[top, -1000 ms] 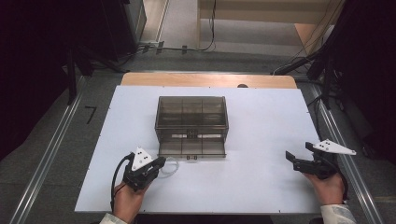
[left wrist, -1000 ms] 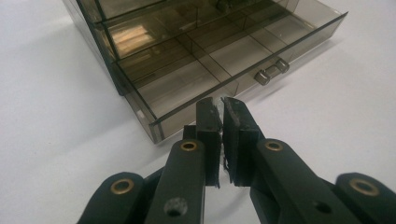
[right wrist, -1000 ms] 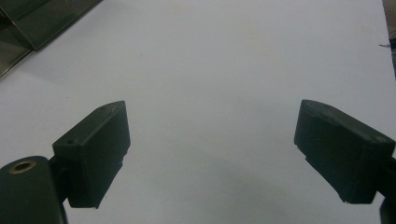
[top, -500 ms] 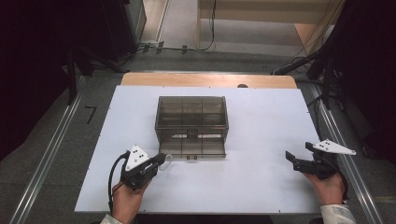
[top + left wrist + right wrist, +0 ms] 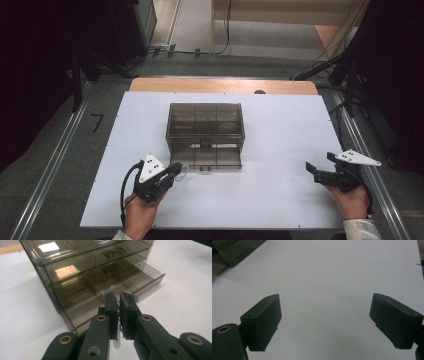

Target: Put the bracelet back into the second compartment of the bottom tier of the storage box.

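One open drawer [image 5: 117,290] just ahead of left gripper [image 5: 118,295].

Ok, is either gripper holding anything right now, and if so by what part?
Nothing that I can make out. The left gripper has its jaws shut, tips over the front edge of the open bottom drawer. The right gripper is open and empty.

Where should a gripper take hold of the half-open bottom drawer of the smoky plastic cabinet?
Probably at the small handle in the middle of the bottom drawer front, coming from the person's side. The front is a thin wide wall, so a central grip should pull it straight. The left gripper, jaws shut, sits at its left corner; the right gripper waits open.
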Motion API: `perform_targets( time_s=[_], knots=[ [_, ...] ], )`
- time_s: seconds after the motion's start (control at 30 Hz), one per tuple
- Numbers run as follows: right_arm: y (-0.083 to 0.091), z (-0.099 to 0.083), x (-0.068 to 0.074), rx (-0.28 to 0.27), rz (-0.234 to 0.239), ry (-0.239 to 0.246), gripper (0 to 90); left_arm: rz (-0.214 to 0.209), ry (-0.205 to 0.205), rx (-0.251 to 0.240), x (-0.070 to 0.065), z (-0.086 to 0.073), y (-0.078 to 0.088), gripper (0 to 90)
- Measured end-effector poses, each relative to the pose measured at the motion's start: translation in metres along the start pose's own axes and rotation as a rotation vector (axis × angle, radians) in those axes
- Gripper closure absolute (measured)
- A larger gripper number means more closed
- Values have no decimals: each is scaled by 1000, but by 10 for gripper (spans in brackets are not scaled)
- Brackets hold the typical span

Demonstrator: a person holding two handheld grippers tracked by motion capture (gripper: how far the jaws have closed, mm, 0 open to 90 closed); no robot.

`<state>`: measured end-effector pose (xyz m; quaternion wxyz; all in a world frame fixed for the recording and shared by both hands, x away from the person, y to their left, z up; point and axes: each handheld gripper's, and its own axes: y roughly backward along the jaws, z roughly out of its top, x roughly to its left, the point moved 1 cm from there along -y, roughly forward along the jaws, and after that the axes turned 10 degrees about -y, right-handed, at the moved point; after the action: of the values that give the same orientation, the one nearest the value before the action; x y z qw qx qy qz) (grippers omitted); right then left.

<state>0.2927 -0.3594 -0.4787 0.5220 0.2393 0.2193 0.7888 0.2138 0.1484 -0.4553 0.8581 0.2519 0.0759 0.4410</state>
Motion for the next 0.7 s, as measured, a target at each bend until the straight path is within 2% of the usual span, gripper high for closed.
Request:
perform_targets(
  time_s=[0.7],
  knots=[
    [1, 0, 0, 0, 0, -3, 91, -4, -9, -37, -3, 15, -5, 864]
  ],
)
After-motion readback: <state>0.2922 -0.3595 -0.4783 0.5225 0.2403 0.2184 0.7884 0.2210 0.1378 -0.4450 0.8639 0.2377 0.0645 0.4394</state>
